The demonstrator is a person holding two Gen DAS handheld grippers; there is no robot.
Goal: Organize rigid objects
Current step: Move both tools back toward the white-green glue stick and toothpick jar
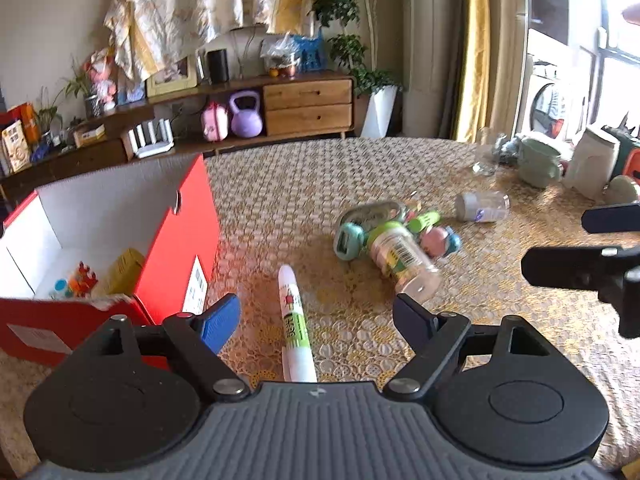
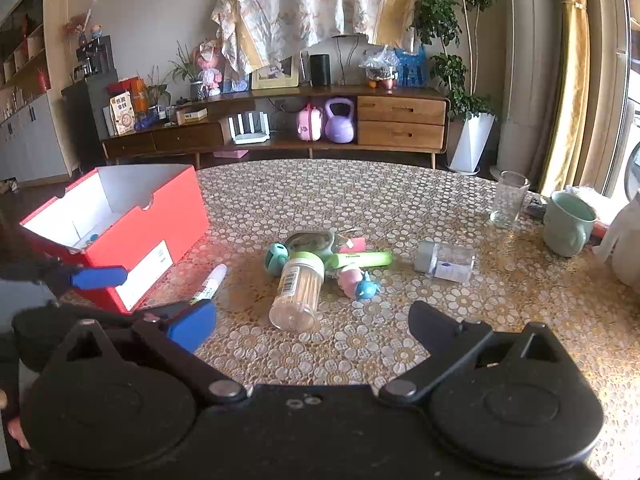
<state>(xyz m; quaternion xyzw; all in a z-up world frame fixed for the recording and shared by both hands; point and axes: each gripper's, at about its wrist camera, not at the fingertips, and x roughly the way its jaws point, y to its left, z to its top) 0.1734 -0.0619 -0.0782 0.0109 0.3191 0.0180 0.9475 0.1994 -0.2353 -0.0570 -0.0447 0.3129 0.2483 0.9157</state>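
Evidently lined up for pickup, the left hand-held gripper (image 1: 316, 320) straddles, released, the marker (image 1: 294, 324) beside the red box (image 1: 176, 240); the right hand-held gripper (image 2: 316, 320) waits released.

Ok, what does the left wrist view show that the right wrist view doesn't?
Only the left wrist view looks down into the red box: a yellow item and small toys lie inside. It also shows the white marker lying between the open left tool.

Only the right wrist view shows the upright clear glass sharply, and the open right tool over bare tablecloth.

Both share the box, marker, toothpick jar pile and green mug.
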